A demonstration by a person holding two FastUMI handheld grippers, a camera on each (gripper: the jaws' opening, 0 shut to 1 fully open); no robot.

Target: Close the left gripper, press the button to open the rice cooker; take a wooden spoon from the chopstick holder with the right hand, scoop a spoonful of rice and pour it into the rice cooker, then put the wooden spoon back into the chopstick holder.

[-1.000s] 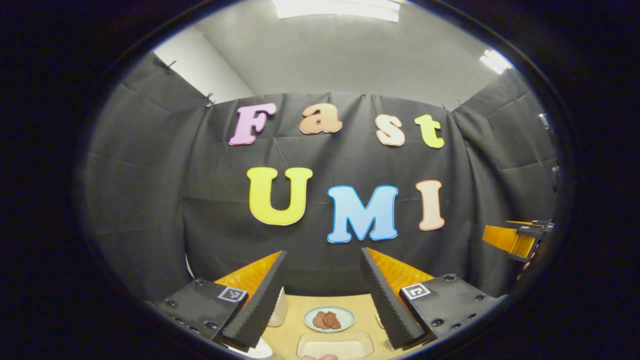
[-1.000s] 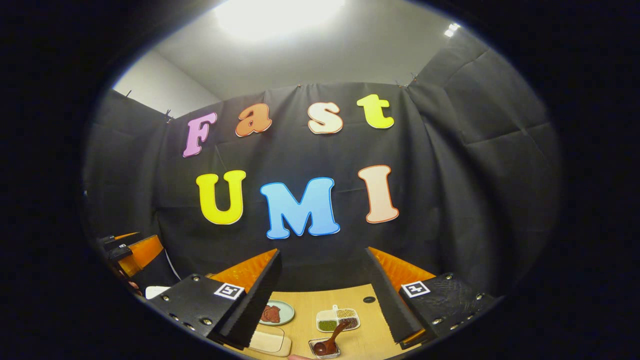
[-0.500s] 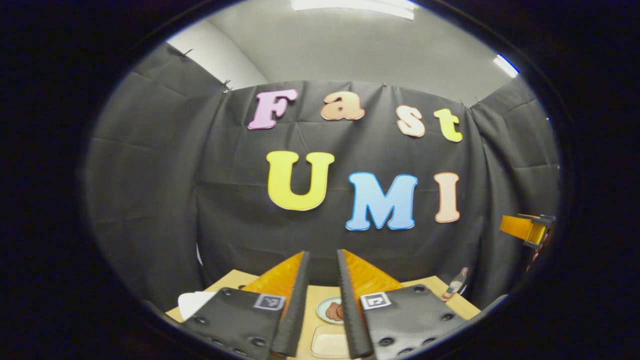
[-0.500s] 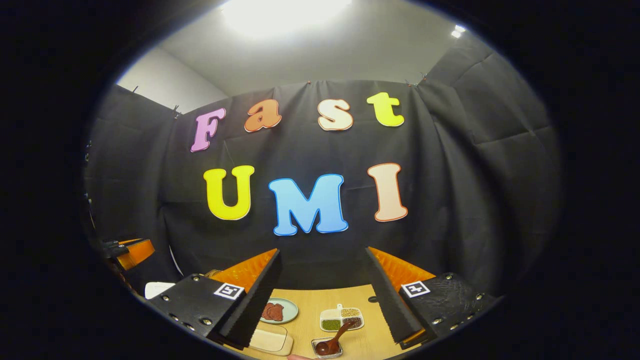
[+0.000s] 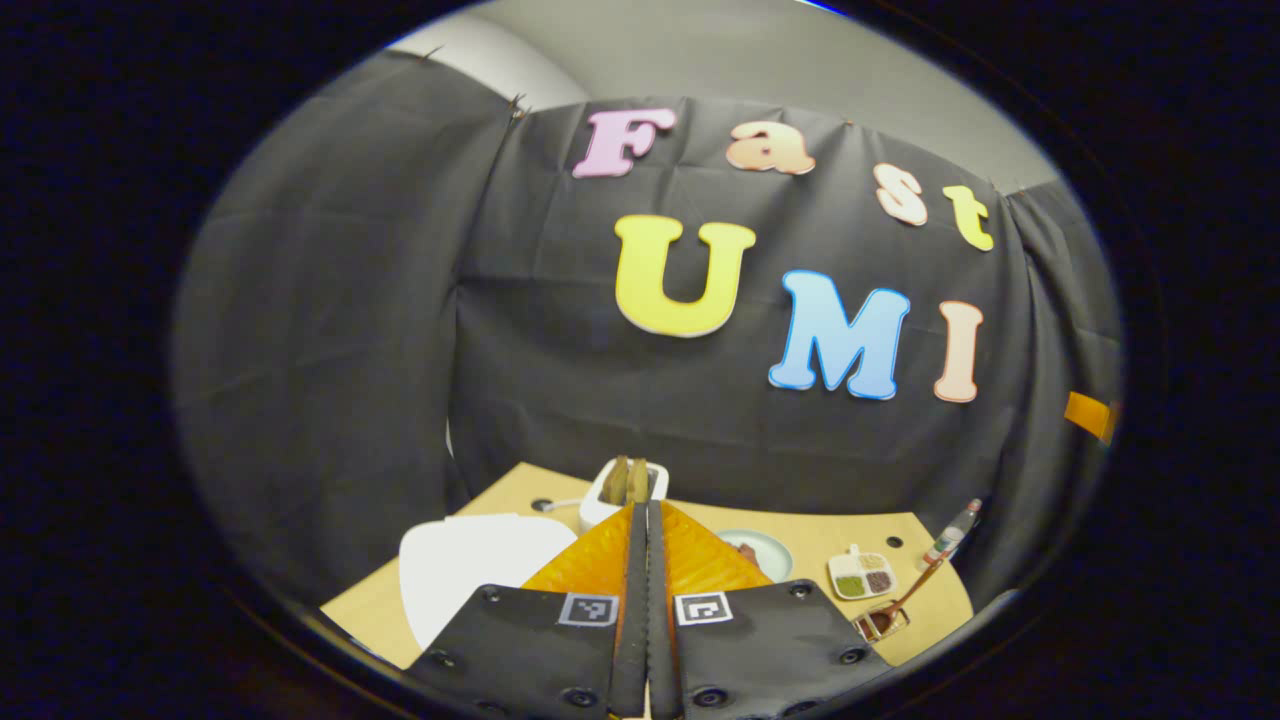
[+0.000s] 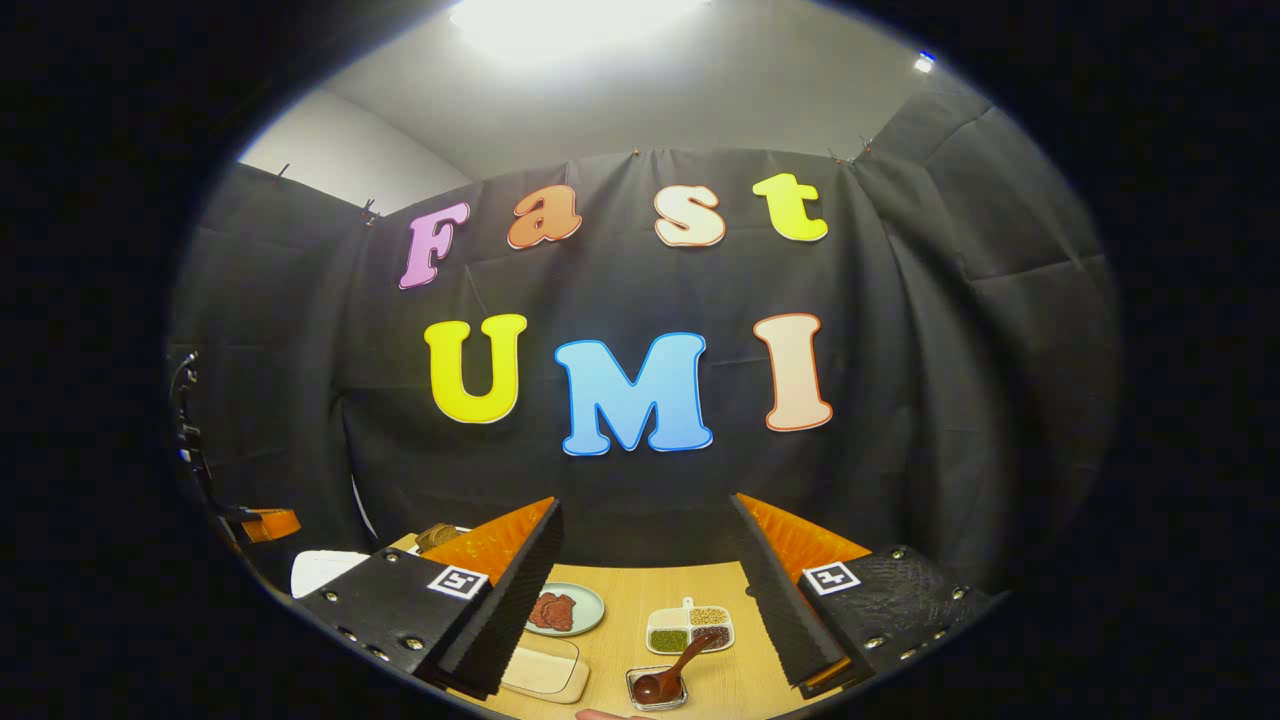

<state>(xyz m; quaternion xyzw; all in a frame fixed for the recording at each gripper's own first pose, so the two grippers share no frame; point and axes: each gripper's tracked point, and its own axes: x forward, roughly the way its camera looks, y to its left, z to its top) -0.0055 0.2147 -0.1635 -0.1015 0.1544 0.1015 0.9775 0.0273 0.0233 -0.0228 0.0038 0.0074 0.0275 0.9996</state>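
On the wooden table [image 5: 500, 490], the white rice cooker [image 5: 475, 565] stands at the near left, and everything else can be placed from it. Just behind it and a little to its right is the white chopstick holder [image 5: 622, 492], with brown wooden handles rising from its top. Farther right of the cooker come a round plate [image 5: 775, 550] with dark food, a divided dish of grains [image 5: 862, 574], and a small square dish [image 5: 880, 622] with a dark spoon [image 5: 915, 590] leaning in it. The left gripper [image 5: 646, 560] has its two fingers pressed together with nothing between them; it points forward and slightly downward, just to the right of the cooker and in line with the holder. The right gripper [image 6: 645, 590] is held level, well to the right of the cooker, and its jaws are wide apart and empty, looking over the plate [image 6: 565, 610] and the grain dish [image 6: 688, 628]. The cooker's lid looks smooth, hard and closed; its button is not visible from here, so I can only suppose it sits on the front or top edge. The cooker is probably heavy enough not to slide under a firm press of the joined fingertips. A wooden spoon should be light, stiff and not slippery, so it is best gripped on the upper handle, above the rim of the holder.
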